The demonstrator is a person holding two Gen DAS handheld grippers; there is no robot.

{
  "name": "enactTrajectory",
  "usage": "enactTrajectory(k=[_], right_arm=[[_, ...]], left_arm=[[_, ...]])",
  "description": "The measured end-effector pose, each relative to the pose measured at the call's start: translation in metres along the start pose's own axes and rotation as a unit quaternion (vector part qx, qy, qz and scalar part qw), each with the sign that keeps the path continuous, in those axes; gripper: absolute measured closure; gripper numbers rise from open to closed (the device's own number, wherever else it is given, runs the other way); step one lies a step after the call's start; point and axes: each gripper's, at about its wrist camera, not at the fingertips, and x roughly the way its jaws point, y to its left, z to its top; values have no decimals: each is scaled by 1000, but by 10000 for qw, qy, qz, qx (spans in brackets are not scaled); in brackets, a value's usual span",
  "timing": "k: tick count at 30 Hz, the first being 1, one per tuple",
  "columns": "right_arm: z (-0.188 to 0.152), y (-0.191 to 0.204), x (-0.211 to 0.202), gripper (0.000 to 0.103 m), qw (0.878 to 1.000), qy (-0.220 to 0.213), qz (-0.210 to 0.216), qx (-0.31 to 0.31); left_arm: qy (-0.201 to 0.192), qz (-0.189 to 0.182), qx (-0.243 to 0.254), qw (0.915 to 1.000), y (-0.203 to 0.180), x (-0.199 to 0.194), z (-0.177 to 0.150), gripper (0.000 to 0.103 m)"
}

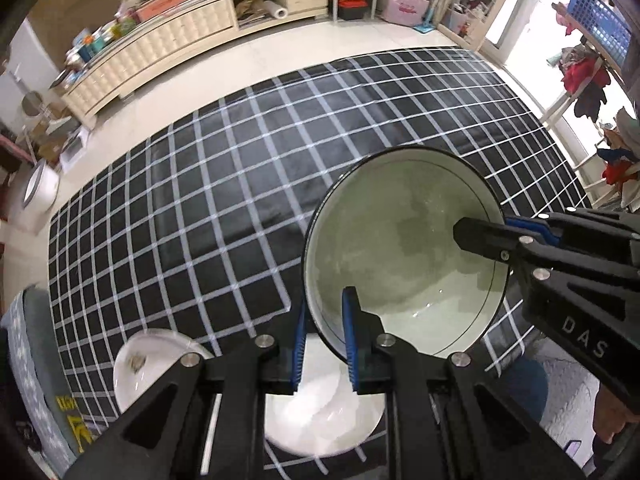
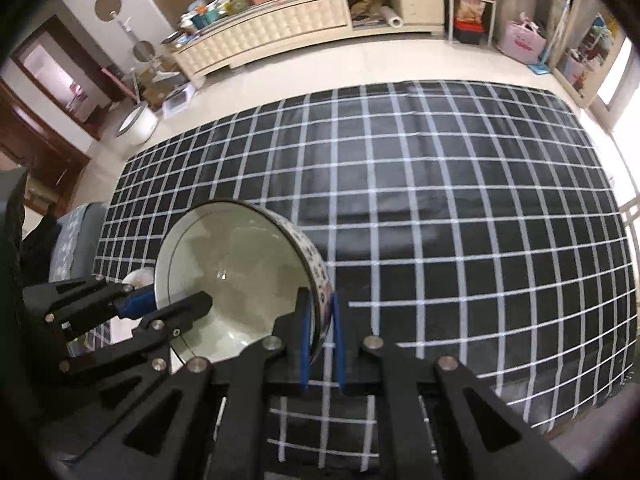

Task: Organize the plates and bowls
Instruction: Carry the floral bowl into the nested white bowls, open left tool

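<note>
A large bowl with a pale green-grey inside, a dark rim and a patterned outer wall hangs tilted above the table, held from two sides. My left gripper is shut on its rim at the near left edge, blue pads on either side of the wall. The right gripper is shut on the rim at the opposite side. In the right wrist view the right gripper pinches the bowl wall, and the left gripper clamps the rim at the left.
A white bowl and a white plate lie on the black white-checked tablecloth below the left gripper. A grey cushioned seat stands at the table's left end. A cream cabinet lines the far wall.
</note>
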Motion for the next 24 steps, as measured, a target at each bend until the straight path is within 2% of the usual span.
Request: enactTrajectory(k=[12, 19, 24], right_arm=[[-43, 51, 31, 90, 9992, 334, 66, -220], [-55, 60, 54, 90, 9987, 511, 71, -34], [-62, 59, 64, 90, 9983, 573, -97, -1]], left_arm=[[267, 172, -222, 9992, 31, 2, -79, 88], [393, 113, -189, 9990, 42, 19, -104, 88], [498, 158, -8, 9986, 37, 34, -110, 89]])
